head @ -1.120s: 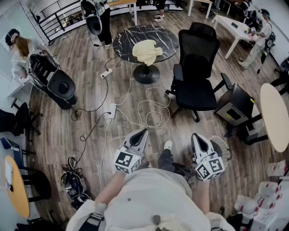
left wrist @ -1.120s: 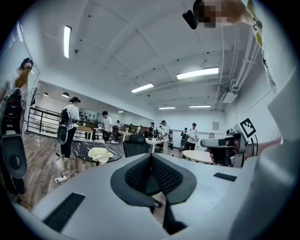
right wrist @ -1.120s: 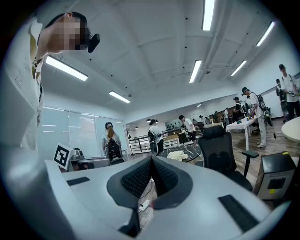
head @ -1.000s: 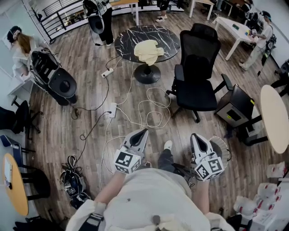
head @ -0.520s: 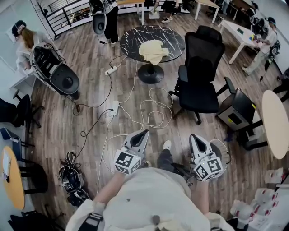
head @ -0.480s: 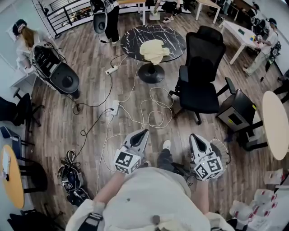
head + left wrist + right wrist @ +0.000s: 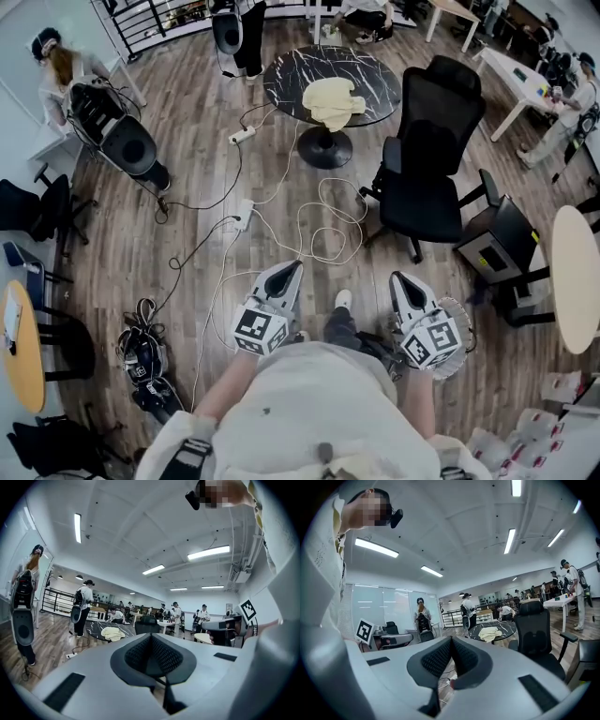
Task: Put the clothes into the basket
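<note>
A pale yellow garment [image 7: 336, 98] lies crumpled on a round black marble table [image 7: 375, 80] far ahead of me. It also shows small in the left gripper view [image 7: 112, 633] and in the right gripper view [image 7: 490, 633]. My left gripper [image 7: 289, 269] and right gripper [image 7: 399, 278] are held side by side in front of my body, well short of the table. In their own views the left gripper's [image 7: 151, 637] and right gripper's [image 7: 451, 641] jaws are shut with nothing between them. A round mesh basket [image 7: 459, 319] stands on the floor beside the right gripper, partly hidden by it.
A black office chair [image 7: 427, 159] stands right of the table. White cables [image 7: 314, 230] and power strips loop over the wooden floor between me and the table. A black box [image 7: 497, 248], a backpack rig [image 7: 127, 150], floor bags [image 7: 141, 356] and several people ring the room.
The whole scene has slid down and to the right in the head view as I moved towards the table. Both grippers stay shut and empty before my body.
</note>
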Demonstrator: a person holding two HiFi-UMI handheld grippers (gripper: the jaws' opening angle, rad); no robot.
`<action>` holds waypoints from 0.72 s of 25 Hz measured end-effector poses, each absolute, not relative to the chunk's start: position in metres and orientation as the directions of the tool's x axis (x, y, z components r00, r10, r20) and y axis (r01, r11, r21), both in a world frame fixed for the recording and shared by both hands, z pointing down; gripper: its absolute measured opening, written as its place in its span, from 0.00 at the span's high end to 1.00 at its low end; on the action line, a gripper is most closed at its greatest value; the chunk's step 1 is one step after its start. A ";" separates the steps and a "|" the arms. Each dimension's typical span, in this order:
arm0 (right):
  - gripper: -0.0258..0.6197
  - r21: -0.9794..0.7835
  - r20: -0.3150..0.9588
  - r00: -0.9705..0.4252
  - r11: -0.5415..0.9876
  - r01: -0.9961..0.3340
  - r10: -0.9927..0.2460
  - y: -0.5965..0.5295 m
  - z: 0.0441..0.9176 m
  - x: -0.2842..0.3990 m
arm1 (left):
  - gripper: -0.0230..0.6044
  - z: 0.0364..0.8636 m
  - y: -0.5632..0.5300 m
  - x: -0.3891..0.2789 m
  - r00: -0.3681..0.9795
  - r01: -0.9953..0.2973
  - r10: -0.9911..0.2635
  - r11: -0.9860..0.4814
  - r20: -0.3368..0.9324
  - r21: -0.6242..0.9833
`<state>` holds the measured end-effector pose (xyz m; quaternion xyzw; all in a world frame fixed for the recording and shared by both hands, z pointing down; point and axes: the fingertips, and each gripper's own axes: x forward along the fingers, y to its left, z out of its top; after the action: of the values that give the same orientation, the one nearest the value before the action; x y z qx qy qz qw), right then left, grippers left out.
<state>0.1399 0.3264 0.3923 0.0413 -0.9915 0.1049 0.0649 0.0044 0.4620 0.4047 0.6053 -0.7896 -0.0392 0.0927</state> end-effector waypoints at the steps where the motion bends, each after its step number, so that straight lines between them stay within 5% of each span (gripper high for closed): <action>1: 0.95 -0.200 0.139 -0.989 0.976 -0.086 -0.059 0.319 0.393 0.135 | 0.93 0.405 0.455 0.000 -0.256 -0.947 -0.961 0.270 0.100 0.174; 18: 0.95 -0.198 0.095 -0.994 0.980 0.026 0.046 0.185 0.376 0.023 | 0.93 0.386 0.349 -0.090 -0.396 -0.904 -0.915 0.403 0.077 0.142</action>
<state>0.0232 0.1851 0.3758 -0.0182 -0.9937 0.0986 0.0494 -0.0901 0.3493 0.3857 0.5448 -0.8346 -0.0386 0.0712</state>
